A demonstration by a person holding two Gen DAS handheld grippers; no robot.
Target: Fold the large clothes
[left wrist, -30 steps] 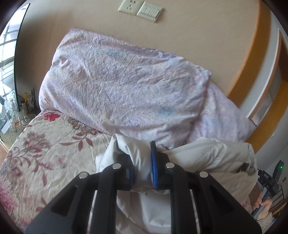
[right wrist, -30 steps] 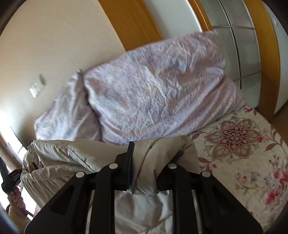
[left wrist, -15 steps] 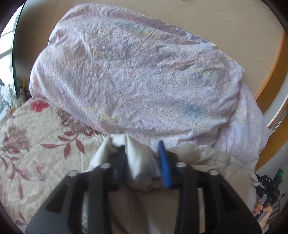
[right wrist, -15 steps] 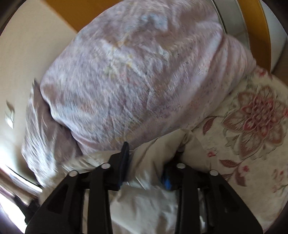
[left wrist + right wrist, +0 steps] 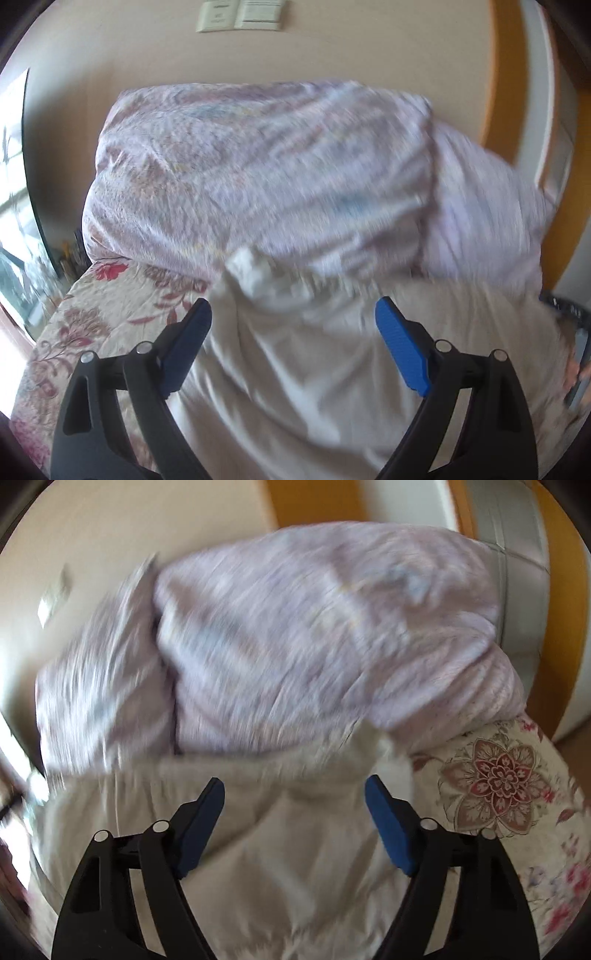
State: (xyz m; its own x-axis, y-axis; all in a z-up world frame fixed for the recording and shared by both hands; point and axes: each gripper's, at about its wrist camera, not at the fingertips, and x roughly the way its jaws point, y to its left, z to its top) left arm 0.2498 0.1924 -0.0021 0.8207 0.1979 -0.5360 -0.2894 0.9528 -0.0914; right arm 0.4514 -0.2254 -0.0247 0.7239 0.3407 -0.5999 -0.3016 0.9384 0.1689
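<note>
The pale beige, puffy padded garment (image 5: 314, 369) lies across the floral-patterned bedspread (image 5: 110, 314), its far folded edge pushed up against the crumpled lilac pillows (image 5: 258, 177) at the head of the bed; in the right wrist view the same cloth (image 5: 277, 849) fills the foreground beneath the fingers. We judge a fold has just been laid down and let go: the left gripper (image 5: 293, 321) has just been spreading its blue-padded jaws and they stand wide, with the cloth below and between them but nothing pinched; the right gripper (image 5: 293, 797) has done likewise and is released too. Our next move, as we read it, calls for finding a fresh edge or corner to grasp, or pressing the fold flat; both pictures are blurred, so we cannot pick out seams. Room is tight ahead, where pillows meet the garment; open bedspread (image 5: 517, 794) lies on the right, and on the left the bed's edge is near.
</note>
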